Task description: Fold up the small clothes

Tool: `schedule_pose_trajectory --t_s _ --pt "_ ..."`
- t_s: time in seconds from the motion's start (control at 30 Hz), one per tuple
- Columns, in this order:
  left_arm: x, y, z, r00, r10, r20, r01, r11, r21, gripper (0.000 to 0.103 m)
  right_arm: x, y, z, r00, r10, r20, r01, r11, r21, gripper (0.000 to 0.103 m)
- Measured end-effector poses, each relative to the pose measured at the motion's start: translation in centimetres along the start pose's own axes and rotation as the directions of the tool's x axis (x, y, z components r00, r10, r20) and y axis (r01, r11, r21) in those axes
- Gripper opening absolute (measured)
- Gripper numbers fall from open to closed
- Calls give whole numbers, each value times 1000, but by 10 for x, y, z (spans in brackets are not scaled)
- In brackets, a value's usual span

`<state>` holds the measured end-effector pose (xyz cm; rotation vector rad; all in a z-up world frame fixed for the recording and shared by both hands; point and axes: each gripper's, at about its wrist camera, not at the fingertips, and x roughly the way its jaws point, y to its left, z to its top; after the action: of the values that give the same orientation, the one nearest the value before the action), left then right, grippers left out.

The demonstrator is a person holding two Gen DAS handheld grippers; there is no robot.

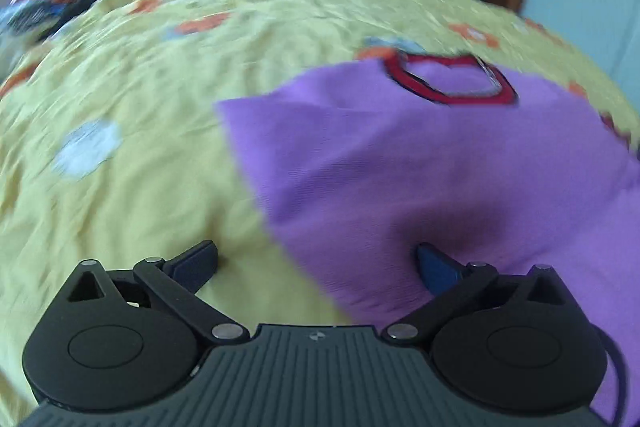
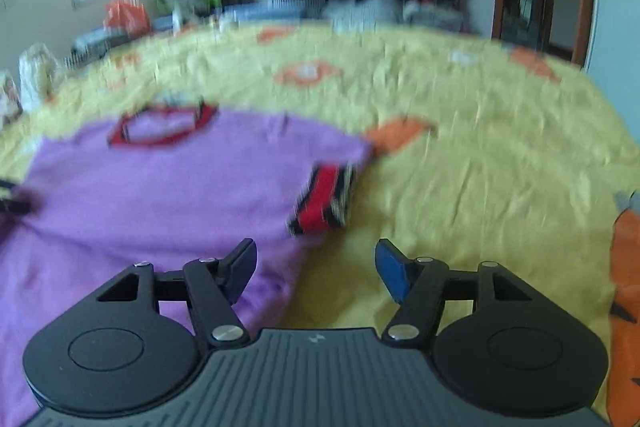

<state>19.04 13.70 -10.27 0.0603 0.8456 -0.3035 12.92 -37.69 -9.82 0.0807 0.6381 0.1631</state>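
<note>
A small purple T-shirt point(image 1: 420, 155) lies spread on the yellow bedspread in front of me, neck end farthest away. Its collar point(image 2: 160, 127) is a red band edged in dark trim, lying open as a flattened ring. On my right side, one short sleeve is turned in over the body, showing a cuff point(image 2: 324, 201) striped red, black and white. The fabric lies mostly flat with soft wrinkles. Both views are blurred, so finer detail is lost.
</note>
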Motion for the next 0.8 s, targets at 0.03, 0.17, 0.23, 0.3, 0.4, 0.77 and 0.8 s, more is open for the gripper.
schedule_pose_trajectory --t_s 0.03,0.17,0.23,0.3,0.4,0.77,0.8 --pt "-5 7 0 1000 -4 -3 4 999 -32 103 0 4 3 1000 18 19 -18 1000 -2 65" --pt "-35 4 7 995 -47 93 53 997 -64 98 18 24 10 994 105 8 -105 994 3 65" --pt "-36 -10 14 986 -120 115 129 989 -72 99 28 35 9 990 138 -10 -138 990 -12 65" --pt "-20 -26 19 984 -161 74 166 984 -65 99 38 42 5 989 136 -51 -137 990 -16 64" --pt "5 -42 13 993 -121 5 121 993 1 99 39 39 -6 994 86 -72 -91 994 -66 64" --pt "-76 18 -57 950 -307 65 312 946 -93 91 -47 2 -53 1000 20 -14 -19 996 82 67" --pt "-79 16 -67 945 -321 65 325 942 -81 90 -55 2 -61 1000 17 -11 -15 995 96 67"
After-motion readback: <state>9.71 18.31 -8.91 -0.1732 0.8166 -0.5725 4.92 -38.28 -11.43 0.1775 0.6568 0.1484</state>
